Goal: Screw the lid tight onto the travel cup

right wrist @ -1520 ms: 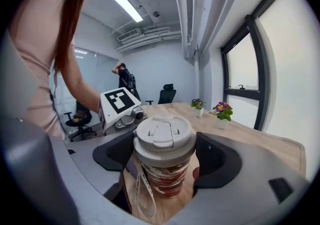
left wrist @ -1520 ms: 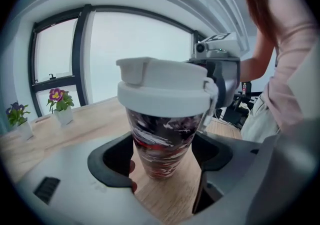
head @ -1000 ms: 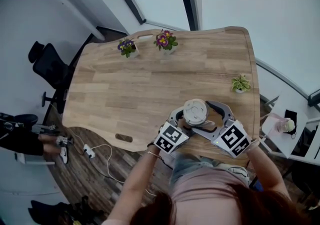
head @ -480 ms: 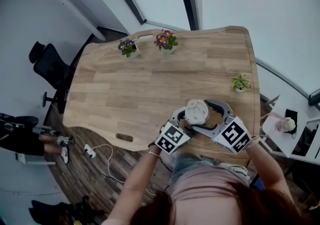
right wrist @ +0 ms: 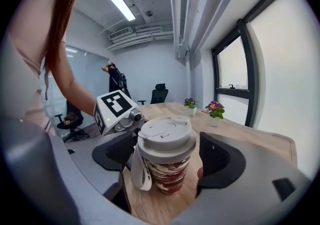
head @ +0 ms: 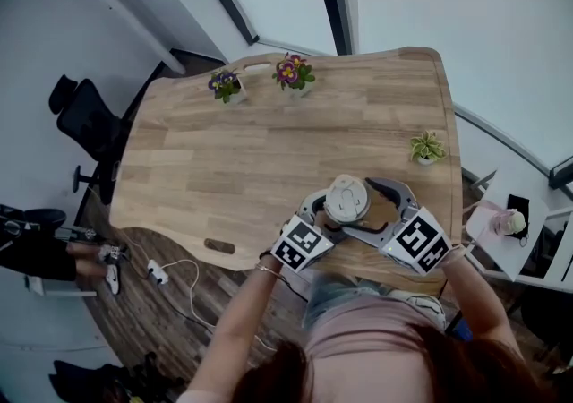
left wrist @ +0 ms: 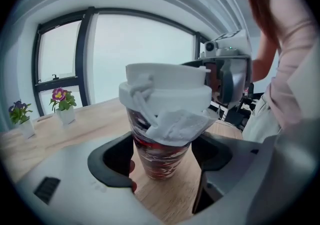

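Nearest, at the near edge of the counter [head: 269, 150] toward its right corner, the left claw [left wrist: 161, 161] pinches the travel cup [left wrist: 159, 151] by its body, likely to steady it. Opposite, the right claw [right wrist: 167, 159] closes round the lid [right wrist: 166, 134], seemingly for twisting.

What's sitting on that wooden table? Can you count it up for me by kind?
Flowering pot plants: 2
Green leafy pot plant: 1
Travel cup, with its lid on top: 1
Total: 4
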The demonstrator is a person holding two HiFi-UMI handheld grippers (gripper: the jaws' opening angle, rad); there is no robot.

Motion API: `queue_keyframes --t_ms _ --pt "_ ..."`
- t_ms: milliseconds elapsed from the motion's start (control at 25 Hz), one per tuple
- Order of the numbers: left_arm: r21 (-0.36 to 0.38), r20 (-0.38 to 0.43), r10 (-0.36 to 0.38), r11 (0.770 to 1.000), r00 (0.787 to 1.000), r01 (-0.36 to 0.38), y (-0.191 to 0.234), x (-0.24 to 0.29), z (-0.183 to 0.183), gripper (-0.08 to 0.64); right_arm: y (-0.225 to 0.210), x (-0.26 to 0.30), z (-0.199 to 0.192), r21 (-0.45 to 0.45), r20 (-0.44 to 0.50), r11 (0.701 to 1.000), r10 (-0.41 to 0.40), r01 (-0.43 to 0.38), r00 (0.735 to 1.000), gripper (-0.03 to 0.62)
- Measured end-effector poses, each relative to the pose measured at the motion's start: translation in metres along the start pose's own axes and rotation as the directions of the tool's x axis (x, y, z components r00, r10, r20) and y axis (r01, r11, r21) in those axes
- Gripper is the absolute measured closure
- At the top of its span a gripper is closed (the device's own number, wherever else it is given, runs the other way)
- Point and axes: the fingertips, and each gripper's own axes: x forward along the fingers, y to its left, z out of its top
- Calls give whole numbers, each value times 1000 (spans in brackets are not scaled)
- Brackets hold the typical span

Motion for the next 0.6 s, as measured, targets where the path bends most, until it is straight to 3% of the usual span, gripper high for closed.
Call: queue_keyframes --t_ms 280,600 --pt "45 -37 -65 997 997 67 -6 1 -1 204 0 4 -6 -54 -52 993 103 -106 993 212" --pt "-33 17 73 997 997 -72 2 5 4 204 -9 5 -2 3 30 994 -114 114 993 212"
